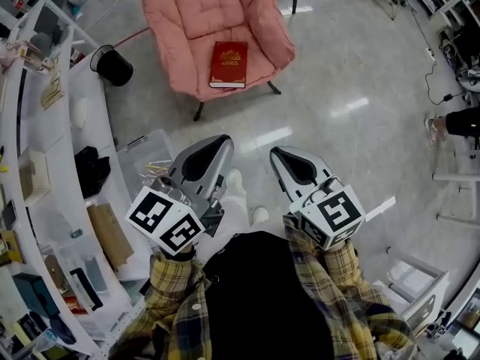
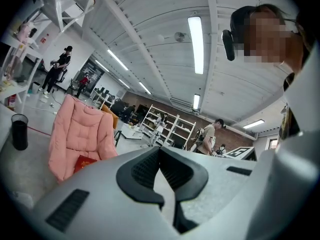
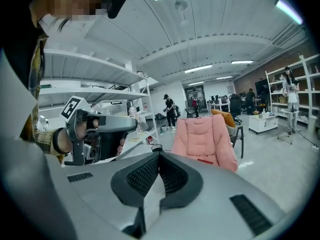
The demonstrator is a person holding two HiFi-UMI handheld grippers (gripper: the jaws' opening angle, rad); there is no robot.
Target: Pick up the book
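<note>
Nearest, the person's plaid sleeves (image 1: 174, 274) carry the two grippers side by side above the floor (image 1: 352, 88), both pointing away toward the chair. The left gripper (image 1: 219, 145) has its jaws brought together at the tips with nothing between them. The right gripper (image 1: 280, 156) is likewise closed and empty, and each gripper's own view shows only bare pads meeting. To the left, a clear box (image 1: 146, 156) sits on the floor beside a long white desk (image 1: 82, 126) crowded with small things, and farther along stands a black bin (image 1: 114, 66). Beyond an open stretch of floor, well apart from both grippers, is the pink chair (image 1: 187, 21). The red book (image 1: 228, 64) lies flat on its seat near the front edge, cover up, with nothing on it. The step in hand looks like the approach: neither gripper has reached the book and no grasp is begun. The next move, as I judge it, calls for closing the gap to the chair, opening the jaws of at least one gripper, and coming in low at the book's near edge. One pad would go under the cover and one over it. The soft cushion should give a little there, and the other gripper could steady the far side.
</note>
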